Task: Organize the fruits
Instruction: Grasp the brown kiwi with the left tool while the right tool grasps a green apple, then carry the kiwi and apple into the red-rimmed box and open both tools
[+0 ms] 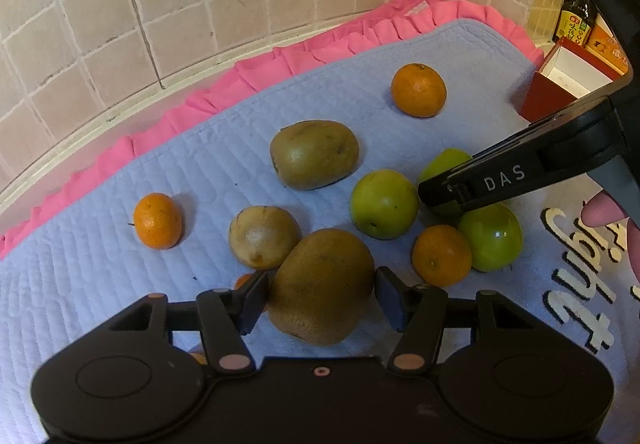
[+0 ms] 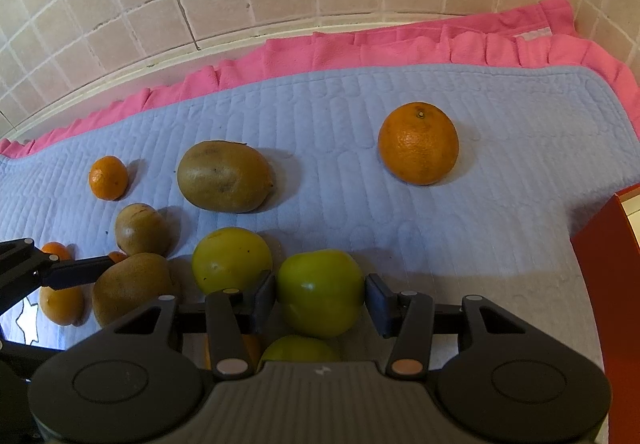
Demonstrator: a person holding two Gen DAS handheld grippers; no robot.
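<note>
In the lower middle of the left wrist view, the left gripper (image 1: 322, 298) is clenched on a brown kiwi (image 1: 322, 286) that rests on the blue quilted mat (image 1: 120, 284). In the right wrist view, the right gripper (image 2: 320, 298) is grasping a green fruit (image 2: 320, 296) at the lower centre. Other kiwis, oranges and green fruits lie scattered on the mat, and a red box (image 2: 608, 284) stands at the right edge.
</note>
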